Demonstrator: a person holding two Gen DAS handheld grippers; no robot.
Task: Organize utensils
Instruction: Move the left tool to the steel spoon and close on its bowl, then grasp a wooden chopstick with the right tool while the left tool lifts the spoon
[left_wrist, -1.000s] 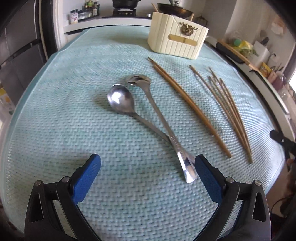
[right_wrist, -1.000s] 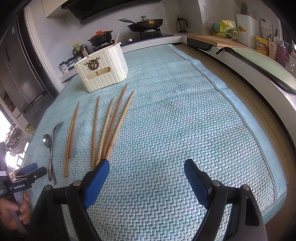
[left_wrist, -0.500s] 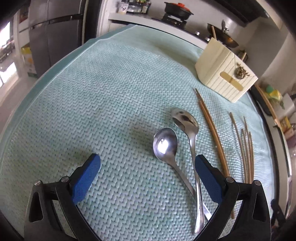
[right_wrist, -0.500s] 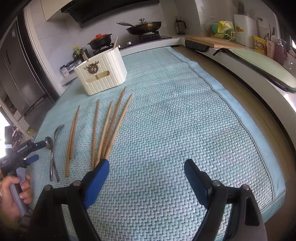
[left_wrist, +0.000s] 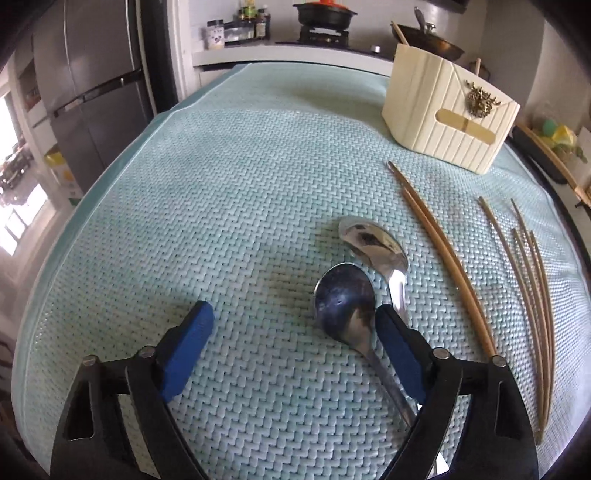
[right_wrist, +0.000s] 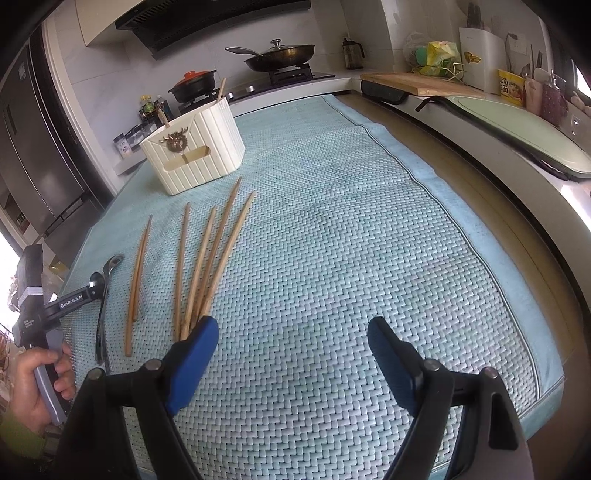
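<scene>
Left claw (left_wrist: 291, 332) wide but just been closing, nothing gripped; near spoon (left_wrist: 345, 304) off-centre by its right pad, handle running back under it.

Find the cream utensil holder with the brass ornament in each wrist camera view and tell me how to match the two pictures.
Left wrist: the cream utensil holder sits upper right, beyond the two spoons.
Right wrist: the same holder sits upper left, beyond the loose chopsticks.
Shared landmark: the lidded frying pan on the stove behind the holder, at the top right edge in the left view.
</scene>
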